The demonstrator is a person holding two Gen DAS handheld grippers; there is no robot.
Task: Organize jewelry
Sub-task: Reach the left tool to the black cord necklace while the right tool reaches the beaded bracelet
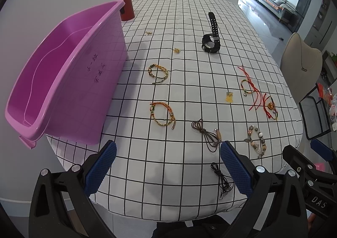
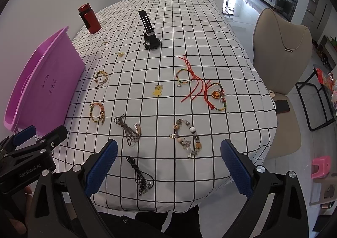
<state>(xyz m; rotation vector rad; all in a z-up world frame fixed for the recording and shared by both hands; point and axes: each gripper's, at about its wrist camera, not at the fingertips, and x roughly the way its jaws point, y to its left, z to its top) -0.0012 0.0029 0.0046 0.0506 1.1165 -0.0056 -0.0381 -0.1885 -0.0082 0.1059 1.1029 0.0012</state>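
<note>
Both grippers, left gripper (image 1: 167,166) and right gripper (image 2: 168,166), hover with jaws spread, holding nothing. Jewelry scattered on bench (image 1: 189,17); pink bin (image 1: 63,59) at left. Nearest you: black cord necklace (image 2: 140,174), probably light, limp. Pinch its pendant knot, expect dangling.

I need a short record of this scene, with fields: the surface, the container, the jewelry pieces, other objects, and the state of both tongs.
surface: table with checked cloth
container: pink tub at the left edge, nothing visible inside
jewelry: black watch; beaded bracelet; two woven bracelets near the tub; red cord bracelets; brown cord necklace; black cord necklace; yellow charm
other: red bottle
left tongs: open, empty
right tongs: open, empty
</note>
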